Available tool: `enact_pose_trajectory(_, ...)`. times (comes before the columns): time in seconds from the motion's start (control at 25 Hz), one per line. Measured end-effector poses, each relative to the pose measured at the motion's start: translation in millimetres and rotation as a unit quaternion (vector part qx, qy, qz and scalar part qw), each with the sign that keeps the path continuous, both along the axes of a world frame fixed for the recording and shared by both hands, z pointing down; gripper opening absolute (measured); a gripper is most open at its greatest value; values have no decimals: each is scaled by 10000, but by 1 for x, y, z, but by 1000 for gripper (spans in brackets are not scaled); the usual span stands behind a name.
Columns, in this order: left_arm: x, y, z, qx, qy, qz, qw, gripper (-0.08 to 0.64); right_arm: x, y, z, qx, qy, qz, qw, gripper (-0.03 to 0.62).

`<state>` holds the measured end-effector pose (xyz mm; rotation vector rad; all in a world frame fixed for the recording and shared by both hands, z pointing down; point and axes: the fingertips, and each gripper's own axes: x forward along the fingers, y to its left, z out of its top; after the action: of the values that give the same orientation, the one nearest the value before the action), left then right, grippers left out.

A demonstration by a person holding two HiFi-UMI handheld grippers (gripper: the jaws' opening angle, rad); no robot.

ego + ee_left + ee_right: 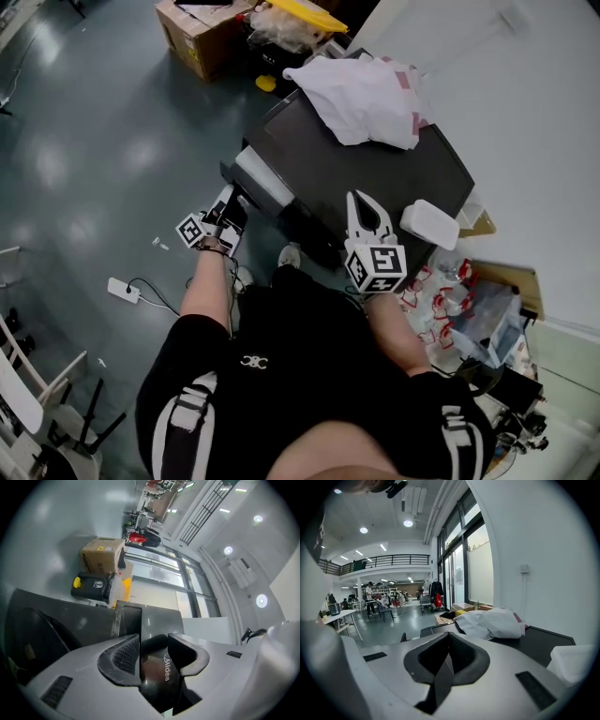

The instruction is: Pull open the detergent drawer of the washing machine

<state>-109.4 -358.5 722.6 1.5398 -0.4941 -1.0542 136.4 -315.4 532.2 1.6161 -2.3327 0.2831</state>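
The dark washing machine (375,169) stands in front of me. At its front left corner the detergent drawer (262,176) sticks out from the body, its top pale grey. In the left gripper view the drawer's dark glossy front (157,667), lettered Midea, sits between the jaws, and both pads press on it. My left gripper (228,208) (154,651) is shut on that front. Over the machine's near right corner my right gripper (368,211) (447,637) hangs with its tips together and nothing in it.
A crumpled white cloth (366,98) (497,623) and a white box (429,223) lie on the machine top. A cardboard box (197,37) (103,555) stands beyond. A power strip (123,290) lies on the floor at left. Packed bottles (459,300) sit to the right.
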Motion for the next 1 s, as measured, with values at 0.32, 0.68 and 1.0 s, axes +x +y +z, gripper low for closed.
enact_pose_trajectory(0.32,-35,37,3,-172,-92,79,9998,184,-38,18,-3,26,-117,-146,9998,3)
enact_pose_trajectory(0.68,-49,52,12,-291,-233,192,9991,156,-68,41,-11,86,-115,-186,9997,3)
enact_pose_trajectory(1.0,-63,66,20,-405,-104,142,9990,115,-71,48,-19,122,-52,-112,9998,3)
